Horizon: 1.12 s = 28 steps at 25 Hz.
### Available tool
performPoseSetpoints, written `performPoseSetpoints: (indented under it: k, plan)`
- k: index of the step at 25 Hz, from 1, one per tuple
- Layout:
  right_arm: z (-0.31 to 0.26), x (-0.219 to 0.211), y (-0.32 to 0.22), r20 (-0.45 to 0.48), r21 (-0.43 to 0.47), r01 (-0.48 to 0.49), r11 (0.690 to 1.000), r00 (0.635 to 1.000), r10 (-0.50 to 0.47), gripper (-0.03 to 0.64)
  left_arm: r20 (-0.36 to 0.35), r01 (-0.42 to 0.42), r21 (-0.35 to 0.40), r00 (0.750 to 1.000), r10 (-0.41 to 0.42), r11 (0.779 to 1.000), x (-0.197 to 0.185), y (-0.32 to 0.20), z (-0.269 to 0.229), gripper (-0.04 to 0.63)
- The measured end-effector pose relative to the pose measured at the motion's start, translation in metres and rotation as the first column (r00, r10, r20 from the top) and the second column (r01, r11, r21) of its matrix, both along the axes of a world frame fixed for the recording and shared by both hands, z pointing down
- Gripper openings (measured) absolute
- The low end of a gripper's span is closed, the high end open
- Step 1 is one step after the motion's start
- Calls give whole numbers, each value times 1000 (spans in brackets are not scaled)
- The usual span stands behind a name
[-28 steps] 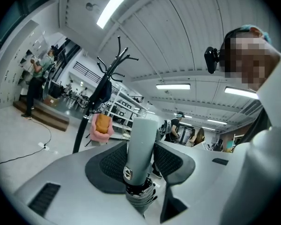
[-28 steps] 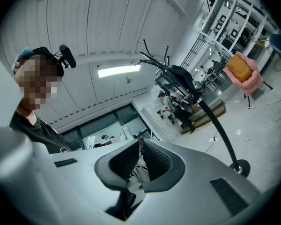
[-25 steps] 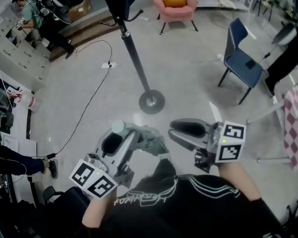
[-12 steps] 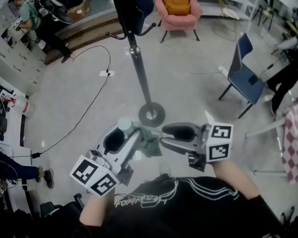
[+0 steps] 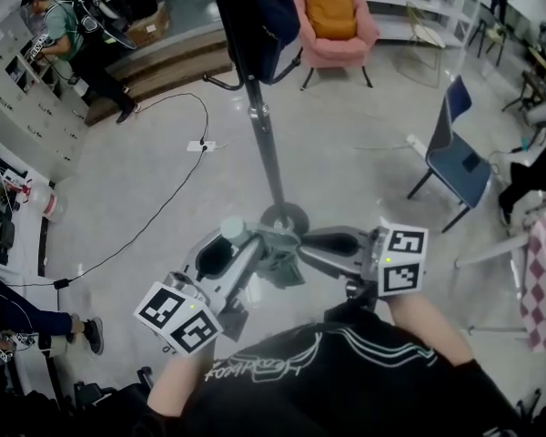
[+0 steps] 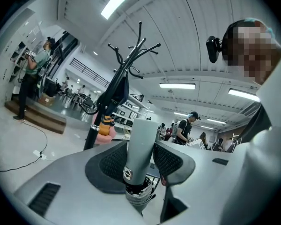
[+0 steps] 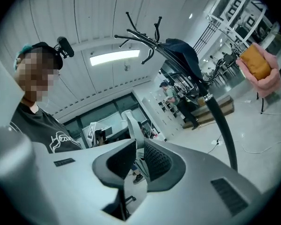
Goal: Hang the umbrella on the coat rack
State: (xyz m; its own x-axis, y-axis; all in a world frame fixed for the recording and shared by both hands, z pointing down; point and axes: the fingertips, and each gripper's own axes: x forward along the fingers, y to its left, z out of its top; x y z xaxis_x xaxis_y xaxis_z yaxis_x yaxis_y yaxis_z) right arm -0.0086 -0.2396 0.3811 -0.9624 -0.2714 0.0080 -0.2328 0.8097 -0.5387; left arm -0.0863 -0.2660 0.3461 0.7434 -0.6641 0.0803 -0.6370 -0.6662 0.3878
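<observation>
The left claw [image 6: 140,159] is pinching the folded umbrella [image 6: 142,134] by its handle, probably the stiffest, surest hold on this light, soft-clothed thing, while the right claw [image 7: 139,145], jaws just closing, is hovering slightly spread and apparently empty near the coat rack [image 5: 264,144].

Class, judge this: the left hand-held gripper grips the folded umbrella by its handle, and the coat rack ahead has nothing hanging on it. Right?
Not quite. The coat rack is not bare: the head view shows a dark garment hanging on it. The rest holds: the left hand-held gripper grips the folded umbrella by its handle.
</observation>
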Motion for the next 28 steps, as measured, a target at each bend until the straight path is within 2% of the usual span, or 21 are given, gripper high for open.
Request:
performPoseSetpoints:
  k: [14, 28]
  plan:
    - [-16, 12, -79, 24, 9, 14, 1000, 1000, -15, 60, 26, 80, -50, 997, -79, 996, 4, -61, 15, 170]
    - [-32, 9, -172, -3, 38, 32, 999, 999, -32, 60, 52, 196, -44, 980, -194, 980, -3, -140, 23, 170]
